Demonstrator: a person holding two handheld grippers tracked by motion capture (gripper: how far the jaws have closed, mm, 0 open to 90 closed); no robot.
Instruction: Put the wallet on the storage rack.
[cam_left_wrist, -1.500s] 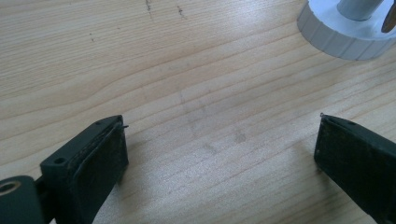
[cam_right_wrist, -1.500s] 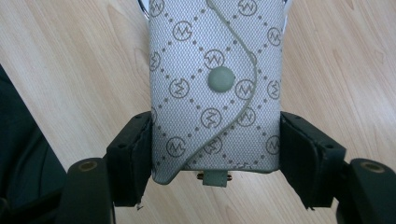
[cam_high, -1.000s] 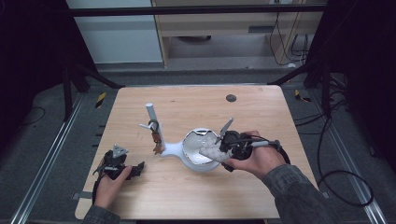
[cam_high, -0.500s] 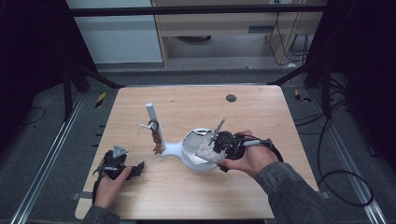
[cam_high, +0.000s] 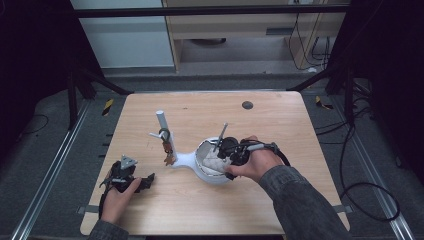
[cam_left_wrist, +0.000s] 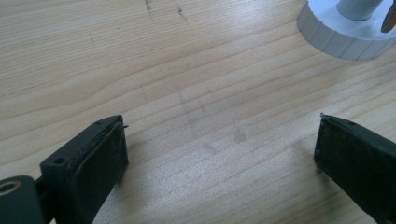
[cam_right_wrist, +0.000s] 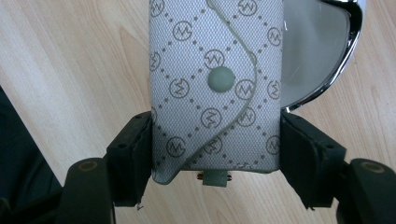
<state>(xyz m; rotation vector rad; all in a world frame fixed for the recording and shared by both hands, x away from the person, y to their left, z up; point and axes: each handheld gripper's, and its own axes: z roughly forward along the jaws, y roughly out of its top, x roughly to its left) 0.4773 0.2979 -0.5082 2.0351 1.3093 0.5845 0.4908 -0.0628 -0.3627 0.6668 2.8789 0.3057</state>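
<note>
Tabletop (cam_high: 200, 210) evenly lit from above, dark surroundings, high view soft and grainy; gripper views bright, close fingers (cam_left_wrist: 88, 163) slightly blurred, glare on shiny bowl rim (cam_right_wrist: 345, 51), soft shadows under fingers

Grey pouch (cam_right_wrist: 215, 88) w/ repeating circled "M" monogram logo all over; no other legible txt.

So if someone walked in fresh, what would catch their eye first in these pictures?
Probably the grey monogram-patterned pouch with a round snap button, clamped between the right gripper jaws over the shiny white bowl-shaped dish at mid-table. Next, the white upright post stand just left of the dish. The left gripper lies open on the wooden table.
</note>
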